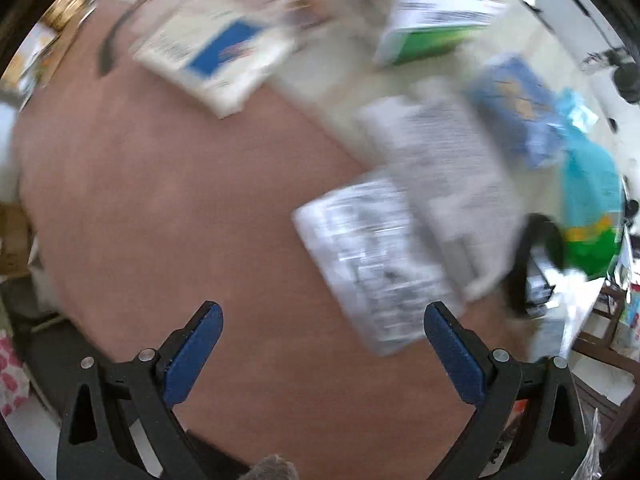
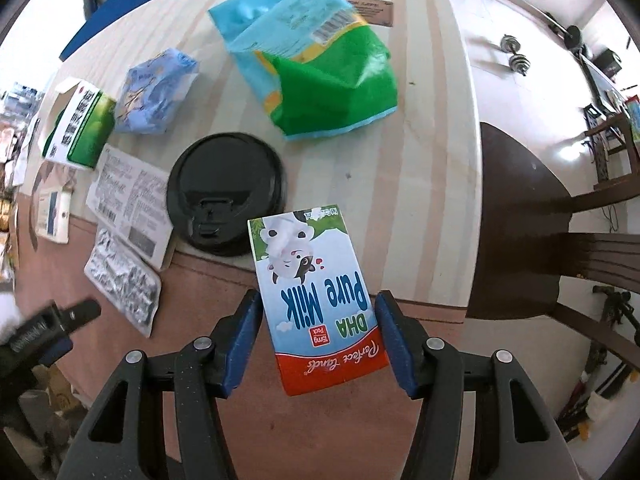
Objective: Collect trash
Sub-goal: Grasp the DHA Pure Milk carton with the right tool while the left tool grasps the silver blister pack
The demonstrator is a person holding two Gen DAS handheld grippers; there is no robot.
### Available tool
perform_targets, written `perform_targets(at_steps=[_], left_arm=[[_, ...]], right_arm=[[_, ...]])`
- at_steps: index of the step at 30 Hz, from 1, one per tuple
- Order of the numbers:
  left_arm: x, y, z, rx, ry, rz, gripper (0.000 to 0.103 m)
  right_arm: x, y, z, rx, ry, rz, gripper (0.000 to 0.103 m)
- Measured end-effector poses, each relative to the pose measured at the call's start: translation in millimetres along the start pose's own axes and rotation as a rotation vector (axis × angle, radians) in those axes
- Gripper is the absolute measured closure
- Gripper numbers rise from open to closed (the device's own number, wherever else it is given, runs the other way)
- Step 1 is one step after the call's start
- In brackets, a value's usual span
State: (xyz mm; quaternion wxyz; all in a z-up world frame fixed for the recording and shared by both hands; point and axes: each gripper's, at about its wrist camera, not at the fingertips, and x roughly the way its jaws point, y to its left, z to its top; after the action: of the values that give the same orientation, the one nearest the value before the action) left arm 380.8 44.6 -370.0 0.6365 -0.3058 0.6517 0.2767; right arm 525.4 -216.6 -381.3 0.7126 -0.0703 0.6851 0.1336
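Right tongs [image 2: 318, 338]: closing on the milk carton [image 2: 316, 300], which stood between the blue pads at the bench [image 2: 432, 160] edge; whether the pads yet pressed it could not be told
Left tongs [image 1: 323, 354]: spread wide, empty, over the brown bench border
Other trash: black lid [image 2: 226, 194], green-and-blue bag [image 2: 320, 80], blister pack [image 2: 124, 280], printed leaflet [image 2: 128, 196]
Step advice: carton likely best squeezed square across its flat sides, gently, to avoid crushing or slipping
Hard to make out: left view was smeared by blur; no bin was visible; carton's far face was hidden
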Motion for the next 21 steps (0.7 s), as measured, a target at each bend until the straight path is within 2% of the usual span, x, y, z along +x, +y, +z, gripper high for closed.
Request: perform_targets(at_steps=[2,4,7,9,13,15,19,21], left_arm=[[3.2,-30.8,6.3,0.060,-0.025,0.055,0.000],[13.2,-56.5,11.6,0.126,-0.030,0.143,0.000],[25.6,-73.8,5.7,0.171,-0.018,0.222,0.000],[27.4,-64.4,-7.0,0.179,-0.018,0.224,0.000],[23.2,-38.3,-17.4,0.188,-0.002,0.280,0.000],[17.5,-25.6,-17.9,0.164,0.004,0.262,0.000],[-1.5,-8.3,-12.9,0.119,-0.015,0.135,0.000],[-3.7,-17.4,-3.6,0.138,-0.031,0.106,0.000]], right_arm=[[1.0,-8.6,3.3,0.017,-0.007,-0.015,0.043],[-0.9,-15.0,0.6,0.029,-0.014,-0.028,0.043],[-1.6,-29.4,-0.5,0.054,-0.021,-0.033,0.044],[-1.5,-36.4,-2.9,0.074,-0.019,-0.028,0.044],[2.7,-49.4,-4.3,0.098,-0.008,-0.006,0.044],[5.6,-48.4,-3.1,0.092,0.003,0.011,0.044],[13.1,-38.2,-2.5,0.055,0.029,0.028,0.044],[16.8,-28.0,-5.2,0.034,0.046,0.028,0.044]])
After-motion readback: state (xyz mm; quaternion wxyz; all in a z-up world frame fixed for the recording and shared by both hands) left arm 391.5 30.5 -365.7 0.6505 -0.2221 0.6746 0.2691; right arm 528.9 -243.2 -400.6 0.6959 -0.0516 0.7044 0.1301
